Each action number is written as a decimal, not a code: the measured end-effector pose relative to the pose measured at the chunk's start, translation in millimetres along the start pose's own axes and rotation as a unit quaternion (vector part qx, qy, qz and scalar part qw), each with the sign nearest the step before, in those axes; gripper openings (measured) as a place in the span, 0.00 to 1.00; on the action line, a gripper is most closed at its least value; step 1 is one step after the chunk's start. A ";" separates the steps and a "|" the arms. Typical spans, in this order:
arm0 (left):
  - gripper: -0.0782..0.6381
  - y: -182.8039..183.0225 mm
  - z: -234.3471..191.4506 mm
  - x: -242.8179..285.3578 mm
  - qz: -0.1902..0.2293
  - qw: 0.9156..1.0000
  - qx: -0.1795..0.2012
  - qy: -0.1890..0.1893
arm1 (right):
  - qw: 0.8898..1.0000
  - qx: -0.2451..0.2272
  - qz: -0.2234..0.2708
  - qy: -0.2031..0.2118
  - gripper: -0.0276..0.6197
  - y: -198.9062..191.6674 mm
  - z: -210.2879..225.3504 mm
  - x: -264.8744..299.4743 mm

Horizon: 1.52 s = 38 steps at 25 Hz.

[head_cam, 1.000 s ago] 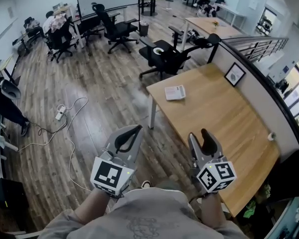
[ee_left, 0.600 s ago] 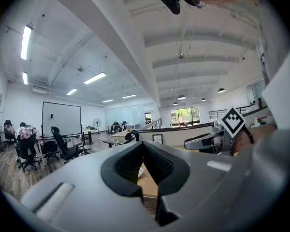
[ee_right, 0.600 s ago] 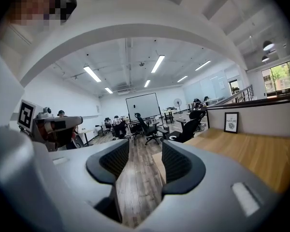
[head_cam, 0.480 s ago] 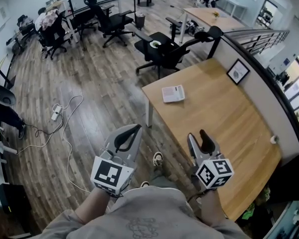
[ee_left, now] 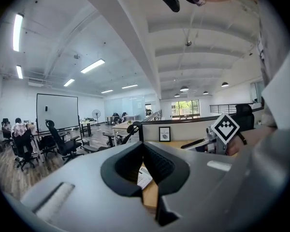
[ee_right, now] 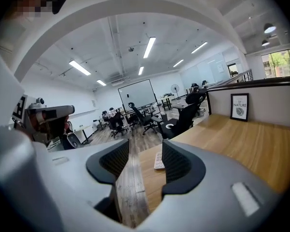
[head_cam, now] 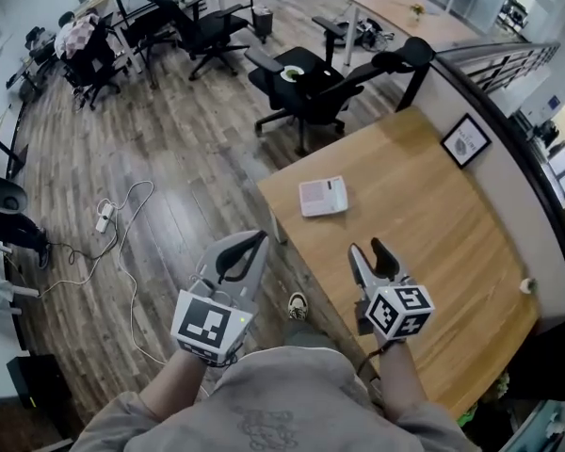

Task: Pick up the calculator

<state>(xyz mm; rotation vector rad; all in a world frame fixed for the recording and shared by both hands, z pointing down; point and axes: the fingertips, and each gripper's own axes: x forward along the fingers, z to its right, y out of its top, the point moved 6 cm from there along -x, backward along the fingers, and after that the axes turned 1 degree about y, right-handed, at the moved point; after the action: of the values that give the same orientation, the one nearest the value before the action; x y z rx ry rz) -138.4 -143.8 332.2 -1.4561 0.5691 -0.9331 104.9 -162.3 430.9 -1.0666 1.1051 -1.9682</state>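
Flat rectangular calculator (head_cam: 323, 196) on wooden desk (head_cam: 424, 224); right tongs (head_cam: 367, 248) parted

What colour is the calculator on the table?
The calculator is mostly white, clearest in the head view.

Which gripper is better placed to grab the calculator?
Right. The right gripper is open, over the table, with the calculator ahead between its jaws. The left gripper is shut and over the floor.
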 end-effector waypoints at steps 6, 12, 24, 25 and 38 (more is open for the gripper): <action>0.11 -15.7 -20.3 76.2 -0.033 0.999 0.010 -0.008 | 0.999 0.030 -0.034 0.001 0.35 -0.3 54.5 65.9; 0.11 -35.7 -34.2 133.8 -0.068 0.997 0.004 -0.020 | 0.996 0.045 -0.079 0.009 0.35 -19.2 91.9 113.4; 0.11 -80.9 -63.3 200.4 -0.132 0.989 -0.004 -0.060 | 0.987 0.092 -0.130 0.005 0.35 -49.7 135.3 199.7; 0.11 -84.4 -67.6 207.1 -0.137 0.988 -0.003 -0.066 | 0.986 0.095 -0.135 0.002 0.35 -51.3 137.6 206.9; 0.11 -135.9 -130.6 280.6 -0.191 0.970 -0.022 -0.151 | 0.968 0.145 -0.192 -0.072 0.35 -90.2 167.1 275.9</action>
<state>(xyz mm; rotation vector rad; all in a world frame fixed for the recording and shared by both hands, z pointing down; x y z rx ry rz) -115.4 -428.7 512.7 -1.7454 0.0832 -0.9700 108.7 -408.6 657.8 -1.3080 0.5354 -2.2200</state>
